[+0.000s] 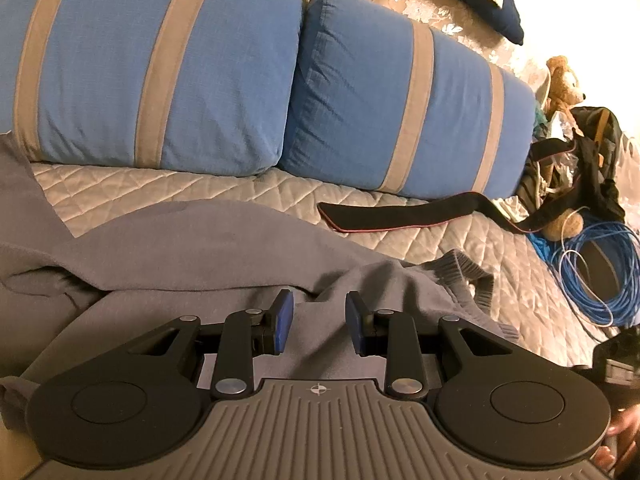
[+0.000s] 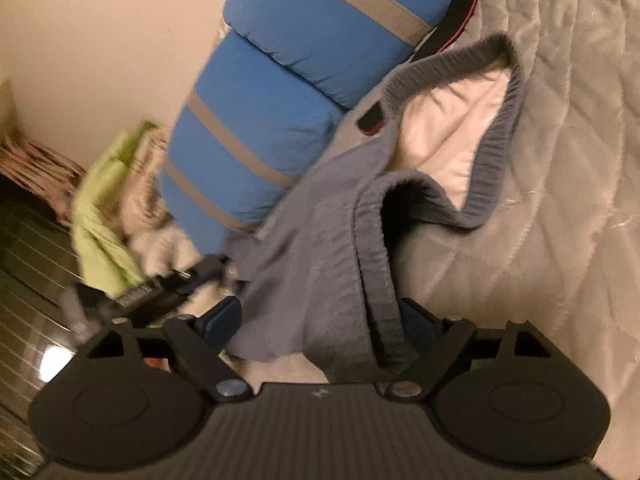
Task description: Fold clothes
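A grey sweater (image 1: 200, 248) lies crumpled on the quilted cover (image 1: 400, 240) in front of the cushions. My left gripper (image 1: 319, 320) hovers low over it with its blue pads (image 1: 284, 320) a narrow gap apart, and only flat fabric shows between them. In the right wrist view the sweater (image 2: 312, 260) hangs toward the camera, its ribbed hem (image 2: 496, 148) looped open over a white lining (image 2: 448, 128). My right gripper (image 2: 320, 320) stands wide open. A fold of the hem lies between the jaws and hides part of the right pad (image 2: 416, 320).
Two blue cushions with beige stripes (image 1: 160, 72) run along the back. A black strap with a red edge (image 1: 400, 212), a coil of blue cable (image 1: 592, 276), a teddy bear (image 1: 560, 84) and dark bags are at the right. A green garment (image 2: 100, 208) lies beyond the cushions.
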`<action>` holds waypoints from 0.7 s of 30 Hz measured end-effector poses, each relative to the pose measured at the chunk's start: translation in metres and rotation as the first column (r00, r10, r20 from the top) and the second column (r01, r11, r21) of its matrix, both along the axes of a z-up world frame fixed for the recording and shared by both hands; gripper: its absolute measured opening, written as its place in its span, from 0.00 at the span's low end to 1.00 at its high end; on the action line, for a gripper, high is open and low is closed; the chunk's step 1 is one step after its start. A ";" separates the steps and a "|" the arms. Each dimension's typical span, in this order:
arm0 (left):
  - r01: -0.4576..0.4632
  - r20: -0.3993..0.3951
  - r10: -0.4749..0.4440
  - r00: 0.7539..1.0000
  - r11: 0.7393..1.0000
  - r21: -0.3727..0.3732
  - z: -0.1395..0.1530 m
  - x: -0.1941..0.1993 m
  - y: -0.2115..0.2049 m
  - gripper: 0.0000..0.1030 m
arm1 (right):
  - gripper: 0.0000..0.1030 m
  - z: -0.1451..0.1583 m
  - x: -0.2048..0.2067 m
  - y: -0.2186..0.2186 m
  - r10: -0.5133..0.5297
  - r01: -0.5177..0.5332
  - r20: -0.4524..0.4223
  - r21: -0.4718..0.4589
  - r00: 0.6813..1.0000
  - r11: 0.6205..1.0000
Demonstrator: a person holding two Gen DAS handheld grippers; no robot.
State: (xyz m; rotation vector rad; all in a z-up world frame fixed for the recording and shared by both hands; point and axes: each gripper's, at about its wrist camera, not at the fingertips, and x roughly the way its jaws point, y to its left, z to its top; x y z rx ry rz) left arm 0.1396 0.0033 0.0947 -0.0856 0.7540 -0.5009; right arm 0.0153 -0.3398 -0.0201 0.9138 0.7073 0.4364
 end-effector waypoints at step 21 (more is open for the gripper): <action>0.029 -0.008 -0.029 1.000 0.999 0.021 -0.004 0.002 -0.017 0.27 | 0.23 0.023 -0.071 0.020 -0.203 0.214 0.094 -0.135 0.975 0.967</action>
